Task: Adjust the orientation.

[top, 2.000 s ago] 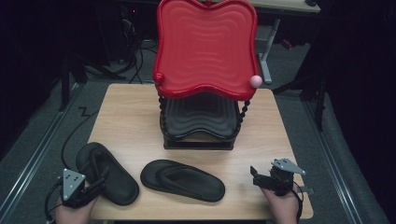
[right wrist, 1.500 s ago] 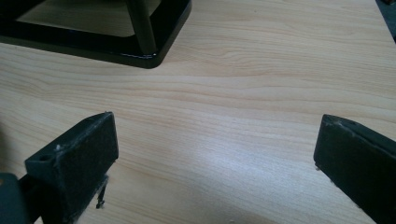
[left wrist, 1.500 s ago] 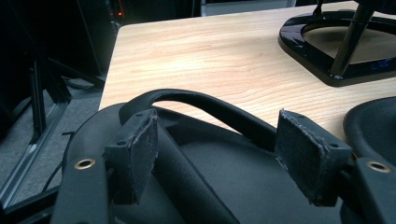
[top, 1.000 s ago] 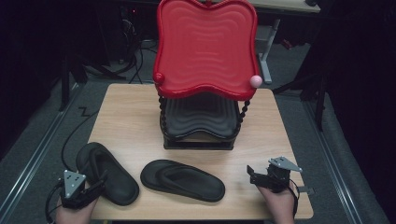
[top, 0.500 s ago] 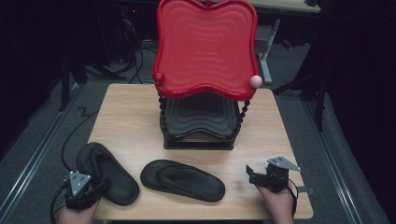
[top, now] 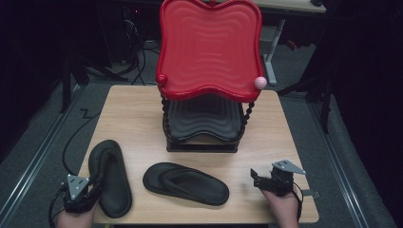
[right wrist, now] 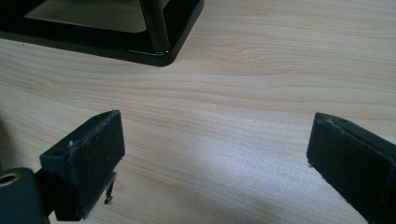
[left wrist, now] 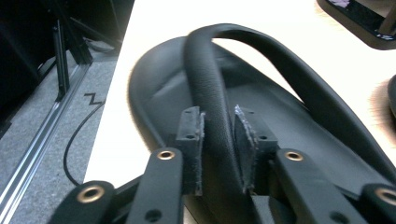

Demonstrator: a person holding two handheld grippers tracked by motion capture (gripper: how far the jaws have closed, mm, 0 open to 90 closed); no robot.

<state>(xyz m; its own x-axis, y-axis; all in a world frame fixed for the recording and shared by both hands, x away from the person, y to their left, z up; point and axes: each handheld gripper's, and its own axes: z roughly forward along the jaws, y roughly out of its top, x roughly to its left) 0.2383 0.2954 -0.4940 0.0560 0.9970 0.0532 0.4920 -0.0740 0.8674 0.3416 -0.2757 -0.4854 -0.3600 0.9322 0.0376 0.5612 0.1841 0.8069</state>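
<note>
On the table (top: 123,109), before a red rack (top: 209,47), lie two black sandals. The left gripper (left wrist: 218,140), low at the near left corner, has just been closing and pinches the left sandal's (top: 111,178) strap (left wrist: 210,93). The right gripper (right wrist: 215,158) rests gaping over bare wood; no writing shows

Overhead light falls on the worktop (top: 133,114) alone; the room around it lies nearly black. The high view is soft and grainy. In the left gripper view the wood is overexposed to white, and the right one shows pale sheen.
</note>
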